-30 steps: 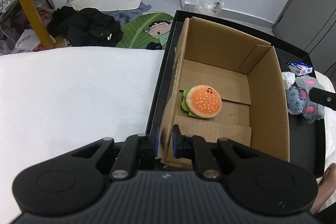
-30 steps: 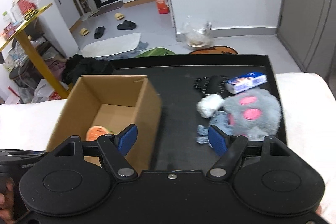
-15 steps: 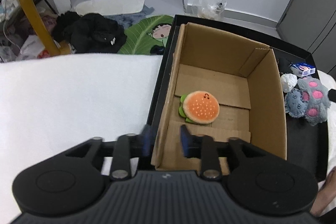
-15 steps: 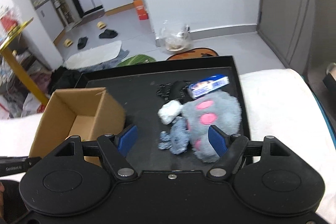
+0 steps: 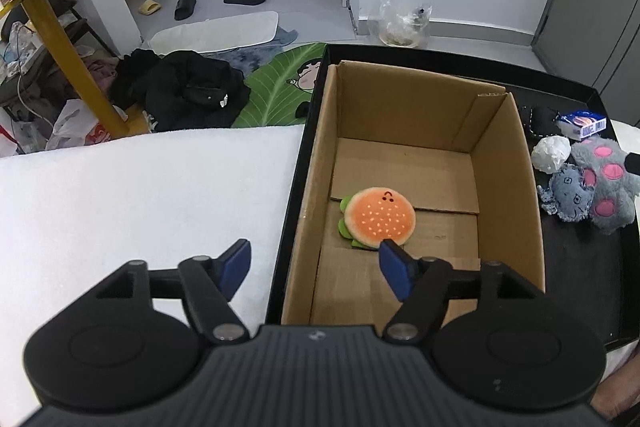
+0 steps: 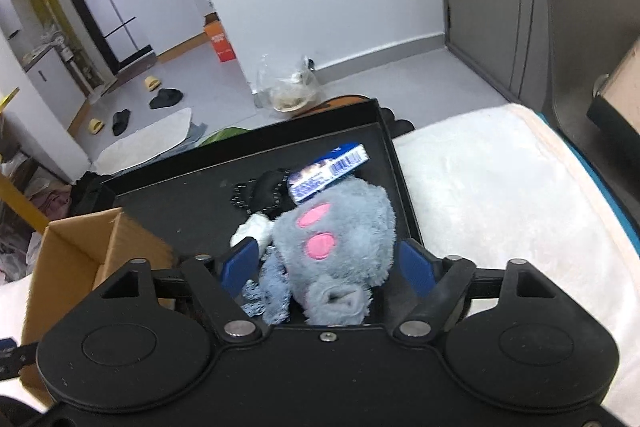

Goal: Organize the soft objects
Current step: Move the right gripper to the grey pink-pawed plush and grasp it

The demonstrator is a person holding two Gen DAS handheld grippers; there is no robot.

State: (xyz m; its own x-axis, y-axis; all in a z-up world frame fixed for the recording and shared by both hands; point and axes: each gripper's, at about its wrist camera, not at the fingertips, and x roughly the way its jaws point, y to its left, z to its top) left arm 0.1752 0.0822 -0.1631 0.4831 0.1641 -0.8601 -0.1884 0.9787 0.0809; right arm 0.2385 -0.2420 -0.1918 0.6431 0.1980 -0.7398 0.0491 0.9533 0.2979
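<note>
Grey plush point(image 6: 336, 251) with its pink spots sits right between the right gripper's point(image 6: 328, 265) blue pads, on the black tray point(image 6: 180, 199). Those jaws are spread wide, having just opened a touch further, and the pads stand clear of the fur on both sides, nothing gripped. A small denim-blue toy point(image 6: 268, 291) lies against the plush by the left pad, a white wad point(image 6: 252, 229) just beyond it, and a blue packet point(image 6: 328, 171) rests at the far side of the plush, next to a black beaded item point(image 6: 264, 191).

Over on the left, the gripper point(image 5: 316, 267) hangs over the near left wall of the box point(image 5: 508, 187). Its jaws have just been opening and now stand well apart, one pad out over the white cover point(image 5: 140, 195), the other inside the box. The wall passes between them, untouched, so nothing is held. The burger plush point(image 5: 378, 219) lies flat on the box floor, just past the tip of the inner pad; whether that pad touches it, can't tell. From this view the grey plush point(image 5: 604, 183) is off to the right of the box on the tray point(image 5: 580, 267), well away from these jaws.
</note>
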